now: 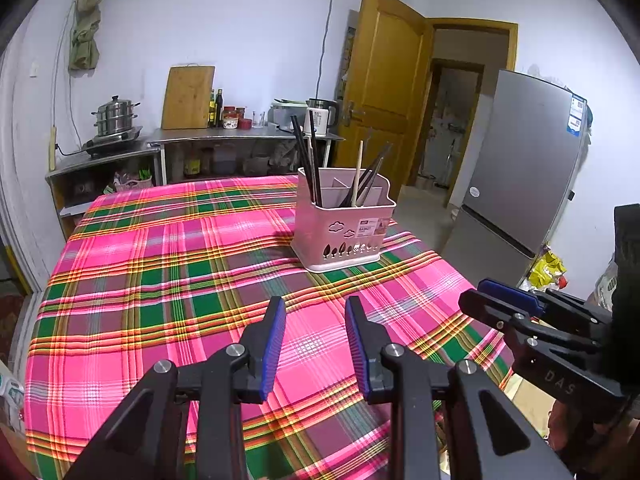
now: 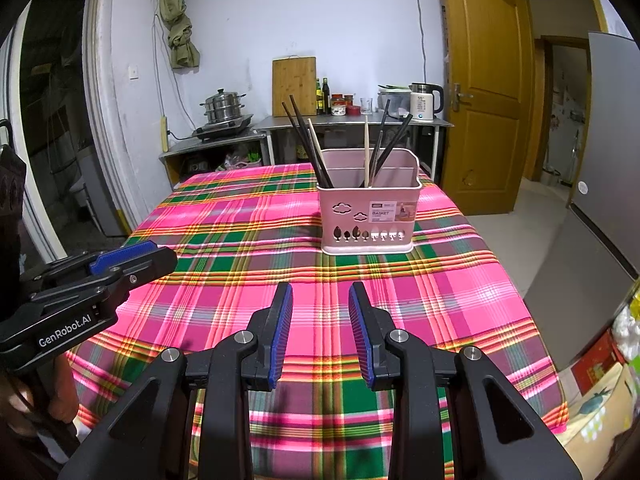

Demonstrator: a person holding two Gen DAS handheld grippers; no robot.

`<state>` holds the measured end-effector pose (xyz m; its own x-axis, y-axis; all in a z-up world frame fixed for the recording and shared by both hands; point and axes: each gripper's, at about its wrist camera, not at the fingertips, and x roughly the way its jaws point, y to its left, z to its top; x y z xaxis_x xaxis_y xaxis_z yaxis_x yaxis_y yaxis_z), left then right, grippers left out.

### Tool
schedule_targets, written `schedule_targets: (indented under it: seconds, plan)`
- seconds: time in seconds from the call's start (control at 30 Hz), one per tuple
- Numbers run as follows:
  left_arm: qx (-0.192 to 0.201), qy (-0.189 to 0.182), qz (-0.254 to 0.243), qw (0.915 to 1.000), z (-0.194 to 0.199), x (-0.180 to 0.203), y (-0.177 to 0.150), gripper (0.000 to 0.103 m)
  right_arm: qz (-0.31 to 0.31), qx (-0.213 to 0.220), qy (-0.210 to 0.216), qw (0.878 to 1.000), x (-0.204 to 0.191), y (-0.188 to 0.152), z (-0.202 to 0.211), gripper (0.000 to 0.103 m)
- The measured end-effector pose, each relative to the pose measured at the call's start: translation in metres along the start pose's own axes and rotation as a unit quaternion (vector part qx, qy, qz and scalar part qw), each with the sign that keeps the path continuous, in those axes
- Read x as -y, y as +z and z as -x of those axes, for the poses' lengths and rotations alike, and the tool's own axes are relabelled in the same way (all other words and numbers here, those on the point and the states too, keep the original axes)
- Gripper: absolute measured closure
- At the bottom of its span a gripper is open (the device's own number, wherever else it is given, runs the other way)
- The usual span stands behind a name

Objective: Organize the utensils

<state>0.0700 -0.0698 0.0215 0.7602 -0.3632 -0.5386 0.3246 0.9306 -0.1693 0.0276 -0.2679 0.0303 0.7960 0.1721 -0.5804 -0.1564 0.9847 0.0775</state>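
Note:
A pink utensil basket (image 1: 344,232) (image 2: 370,216) stands upright on the far part of a table under a pink and green plaid cloth (image 1: 160,280) (image 2: 240,220). Dark chopsticks (image 1: 306,156) (image 2: 308,144) lean in its left compartment. A pale wooden chopstick (image 1: 357,172) (image 2: 366,148) and more dark ones stand in the right one. My left gripper (image 1: 315,308) (image 2: 132,256) hovers open over the near cloth, nothing between its blue pads. Beside it, my right gripper (image 2: 320,292) (image 1: 504,296) is likewise open and empty. Both are well short of the basket.
A grey fridge (image 1: 520,168) (image 2: 608,140) stands right of the table, beside an open wooden door (image 1: 380,92) (image 2: 480,80). Behind the table, a steel counter (image 1: 240,136) (image 2: 352,122) holds a kettle, bottles, a cutting board and a steamer pot. A hand (image 2: 24,404) grips the left tool.

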Motion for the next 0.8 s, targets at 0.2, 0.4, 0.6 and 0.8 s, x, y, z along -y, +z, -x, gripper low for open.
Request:
schedule_targets:
  seconds: [0.2,0.4,0.6,0.8]
  plan:
    - [-0.001,0.000,-0.001,1.0000,-0.0003,0.0002,-0.0007,0.073,0.000,0.000,-0.001,1.000,-0.0003,-0.0005,0.0000,0.073]
    - [-0.002,-0.004,0.000,1.0000,-0.0009,0.0011,-0.0018,0.073,0.001,-0.001,-0.001,1.000,-0.0001,-0.0007,-0.0003,0.073]
    - [-0.002,-0.003,-0.001,1.0000,-0.0018,0.0008,-0.0030,0.073,0.000,-0.002,-0.001,1.000,-0.0003,-0.0016,-0.0004,0.073]
    - [-0.003,-0.004,-0.001,1.0000,-0.0018,-0.0001,-0.0031,0.072,0.000,-0.003,-0.002,1.000,0.0006,-0.0020,-0.0008,0.073]
